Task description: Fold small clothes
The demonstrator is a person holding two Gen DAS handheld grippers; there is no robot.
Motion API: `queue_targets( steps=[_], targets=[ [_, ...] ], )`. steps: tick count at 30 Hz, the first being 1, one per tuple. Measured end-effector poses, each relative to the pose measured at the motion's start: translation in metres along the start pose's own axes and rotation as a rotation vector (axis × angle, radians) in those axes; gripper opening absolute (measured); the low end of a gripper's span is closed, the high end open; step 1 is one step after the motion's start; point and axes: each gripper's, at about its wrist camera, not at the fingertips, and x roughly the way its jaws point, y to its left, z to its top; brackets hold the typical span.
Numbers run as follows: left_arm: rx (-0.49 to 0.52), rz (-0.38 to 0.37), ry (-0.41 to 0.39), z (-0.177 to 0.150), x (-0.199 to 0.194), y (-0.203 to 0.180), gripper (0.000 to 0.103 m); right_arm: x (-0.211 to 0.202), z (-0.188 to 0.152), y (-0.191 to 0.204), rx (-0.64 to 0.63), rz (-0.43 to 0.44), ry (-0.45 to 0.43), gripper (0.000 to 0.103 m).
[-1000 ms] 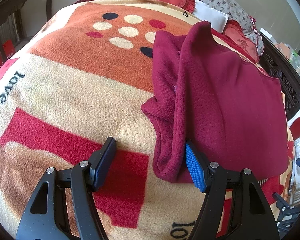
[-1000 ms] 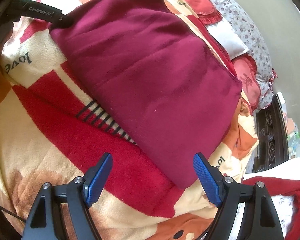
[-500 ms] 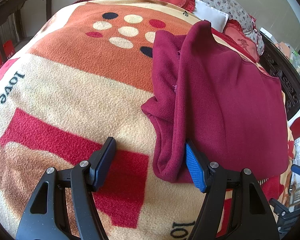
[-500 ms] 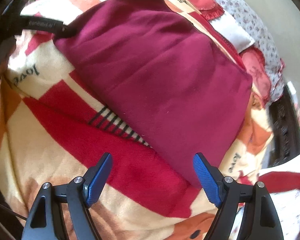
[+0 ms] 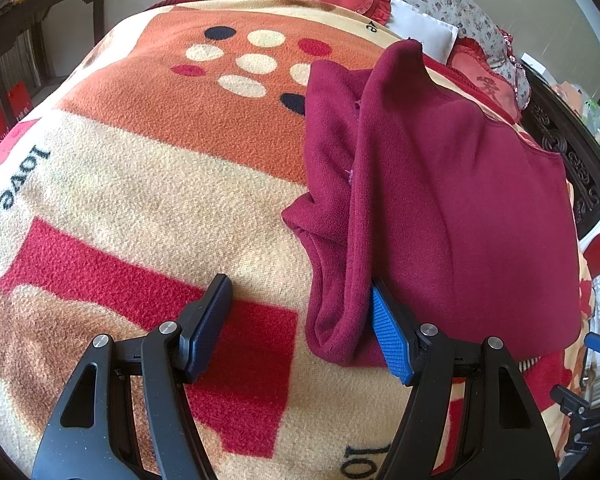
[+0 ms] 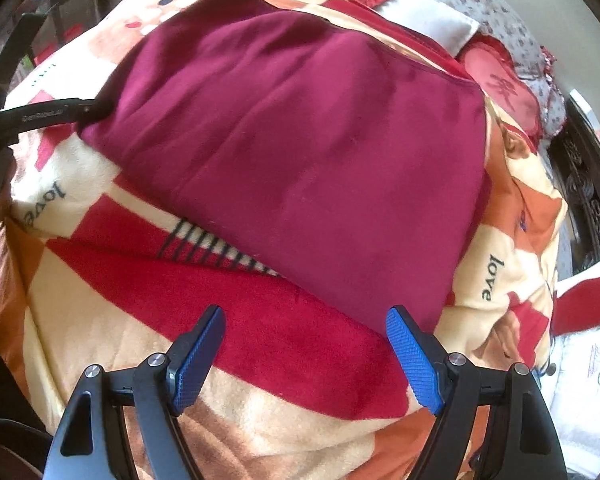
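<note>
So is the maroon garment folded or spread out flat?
Folded. The maroon garment has its top layer doubled over another along its left edge, on the blanket.

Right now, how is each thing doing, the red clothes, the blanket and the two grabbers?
Maroon garment: partly folded, lying on the blanket, its left edge bunched.
Blanket: spread out under the garment.
Left gripper: jaws open, one pad beside the garment's edge.
Right gripper: jaws open, holding nothing.
</note>
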Motion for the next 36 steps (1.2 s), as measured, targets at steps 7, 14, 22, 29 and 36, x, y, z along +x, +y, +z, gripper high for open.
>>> queue_targets(
  steps=[7,14,22,29,36],
  targets=[
    [-0.001,0.0,0.0,0.0,0.0,0.0,0.069,0.002,0.0,-0.004,-0.002,-0.016,0.001,0.081],
    [-0.014,-0.008,0.003,0.0,-0.001,0.001,0.069,-0.002,0.013,-0.003,0.021,0.014,-0.037,0.081],
    [-0.032,-0.035,0.014,0.002,-0.003,0.006,0.069,-0.003,0.13,-0.004,0.187,0.372,-0.247,0.055],
    [-0.029,-0.041,0.026,0.004,-0.004,0.009,0.069,0.029,0.23,0.029,0.213,0.442,-0.26,0.056],
    [-0.025,-0.056,0.042,0.011,-0.003,0.01,0.069,0.066,0.274,0.041,0.244,0.477,-0.216,0.035]
  ],
)
